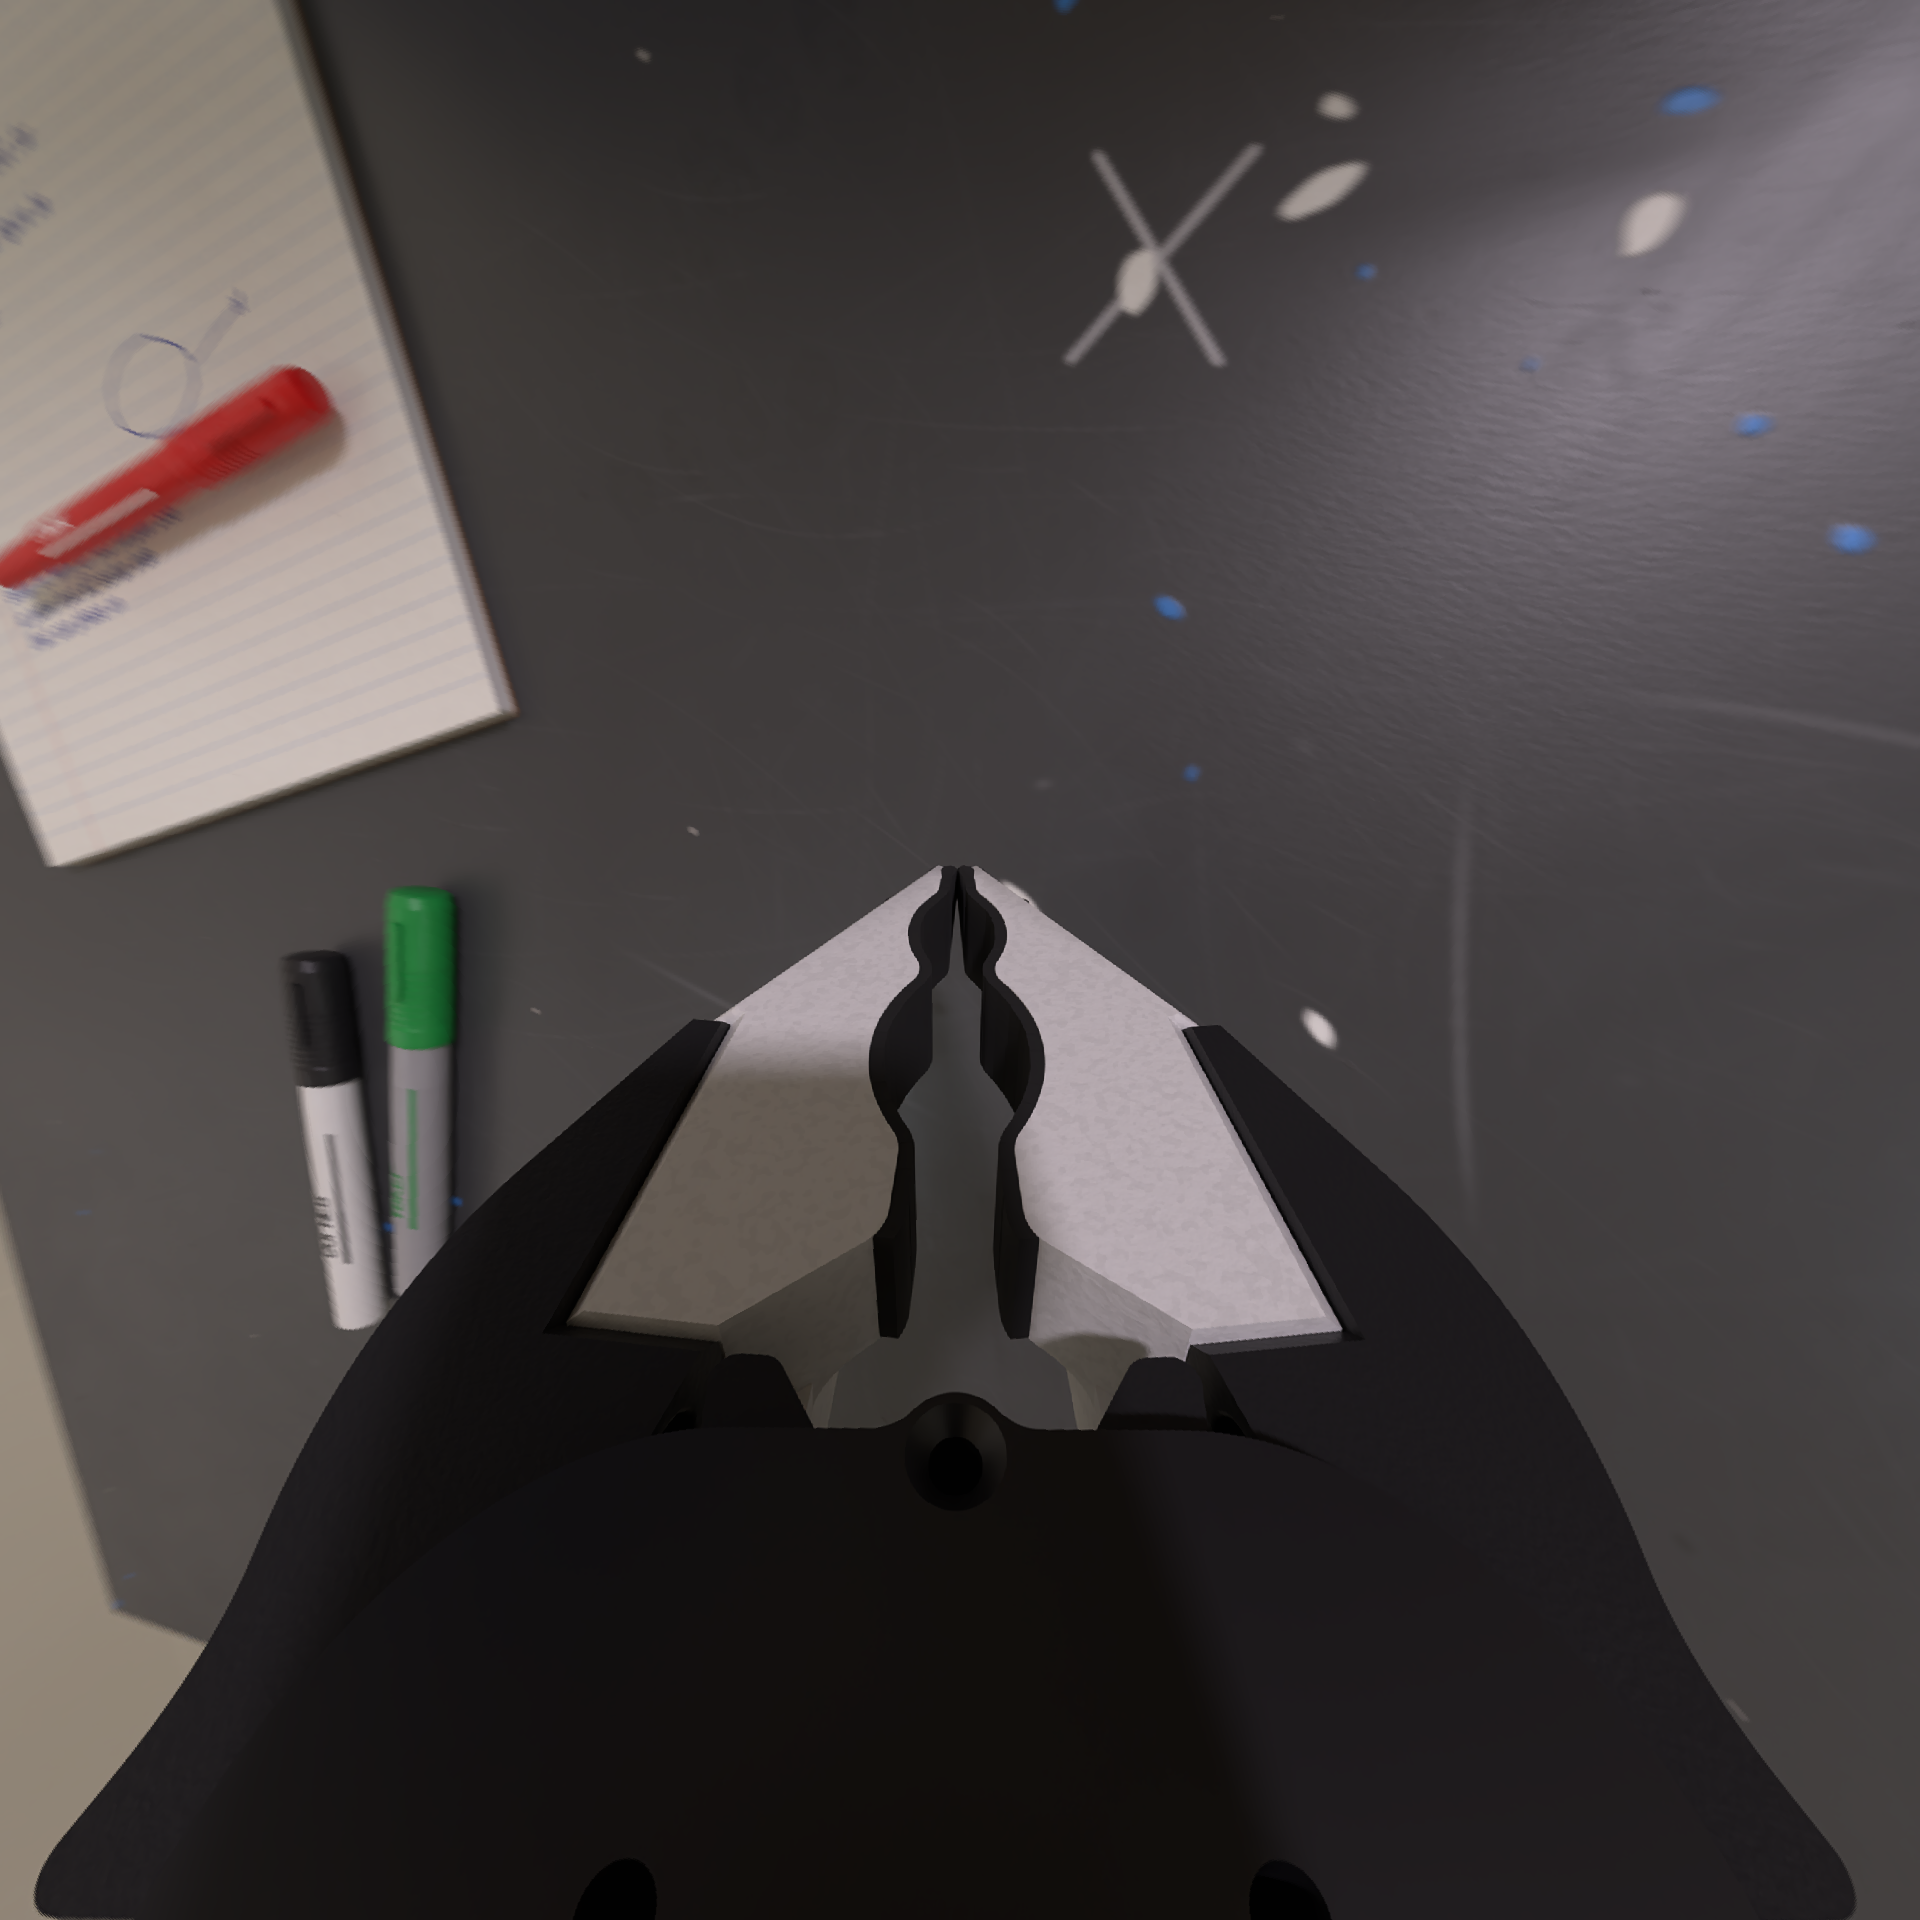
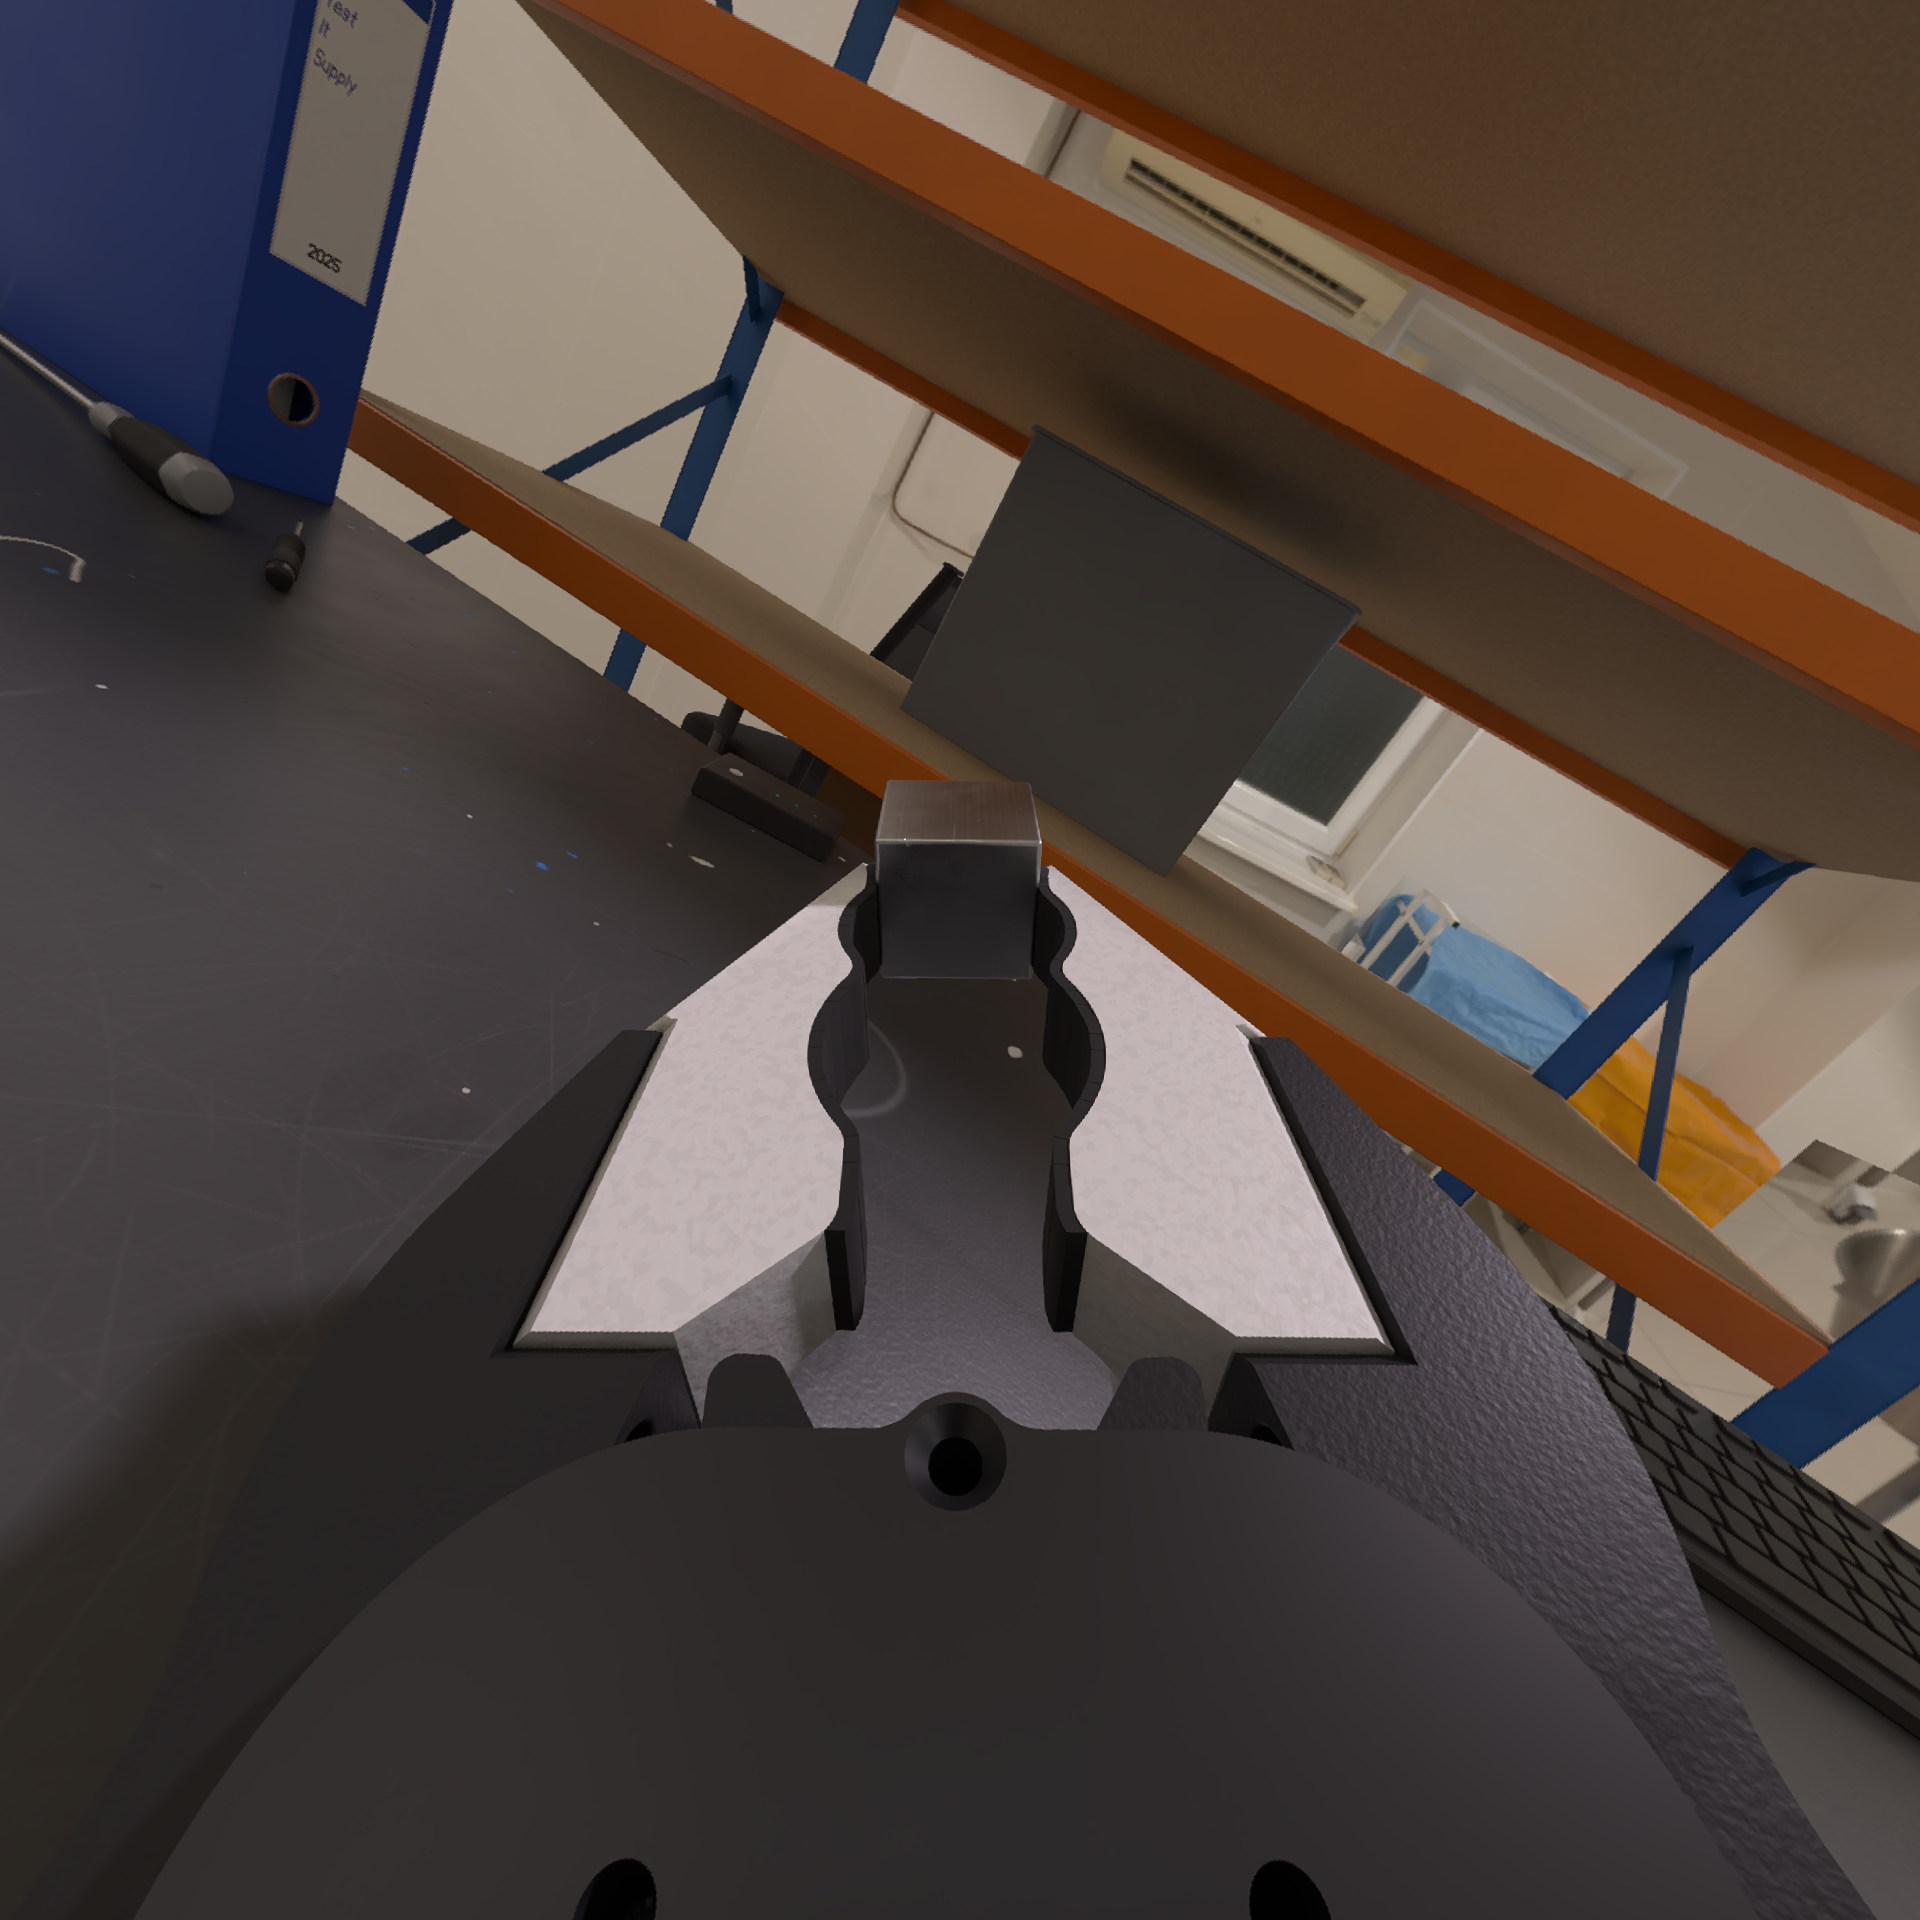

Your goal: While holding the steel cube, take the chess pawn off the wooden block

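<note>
My right gripper point(image 2: 956, 883) is shut on the steel cube point(image 2: 956, 883), a small grey metal block held between the fingertips above the dark table point(image 2: 312, 831). My left gripper point(image 1: 957, 873) is shut and empty, its tips touching, pointing down at the dark table top point(image 1: 935, 571). The chess pawn and the wooden block show in neither view.
In the left wrist view a lined notepad point(image 1: 260, 623) with a red marker point(image 1: 166, 473) lies at the left, with a black marker point(image 1: 332, 1132) and a green marker point(image 1: 419, 1081) below it. The right wrist view shows a blue binder point(image 2: 187, 229), a screwdriver point(image 2: 156, 457), a monitor point(image 2: 1122, 655), a keyboard point(image 2: 1787, 1538) and orange shelves point(image 2: 1039, 270).
</note>
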Tool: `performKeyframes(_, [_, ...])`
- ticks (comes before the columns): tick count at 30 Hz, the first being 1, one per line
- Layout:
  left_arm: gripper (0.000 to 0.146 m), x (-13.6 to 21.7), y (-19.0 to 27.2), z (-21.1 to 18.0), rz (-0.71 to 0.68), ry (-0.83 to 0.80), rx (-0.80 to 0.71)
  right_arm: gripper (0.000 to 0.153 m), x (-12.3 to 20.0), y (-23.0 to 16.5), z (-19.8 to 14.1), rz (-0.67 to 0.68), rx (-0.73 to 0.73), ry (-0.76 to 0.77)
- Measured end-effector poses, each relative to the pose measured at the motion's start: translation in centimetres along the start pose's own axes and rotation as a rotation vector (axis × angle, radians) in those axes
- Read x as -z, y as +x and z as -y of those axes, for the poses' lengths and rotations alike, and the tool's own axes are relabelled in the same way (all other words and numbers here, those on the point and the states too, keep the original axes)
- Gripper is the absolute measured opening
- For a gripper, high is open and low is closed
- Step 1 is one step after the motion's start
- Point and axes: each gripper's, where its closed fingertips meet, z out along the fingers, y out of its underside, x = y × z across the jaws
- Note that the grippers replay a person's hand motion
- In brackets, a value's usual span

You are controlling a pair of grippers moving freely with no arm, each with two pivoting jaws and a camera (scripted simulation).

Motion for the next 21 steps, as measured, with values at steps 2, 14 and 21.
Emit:
performKeyframes(2, [0.0,1.0,1.2,-0.7,-0.088,-0.018,0.012,0.028,0.0,-0.1,0.0,0.002,0.002,-0.001])
performKeyframes(14, [0.083,8.5,5.3,-5.9,-0.556,0.174,-0.312,0.028,-0.1,-0.3,-0.2,0.015,-0.002,-0.01])
performKeyframes(21, [0.066,7.8,6.5,-8.7,-0.436,0.181,-0.527,0.028,-0.2,-0.4,-0.3,0.019,0.001,-0.013])
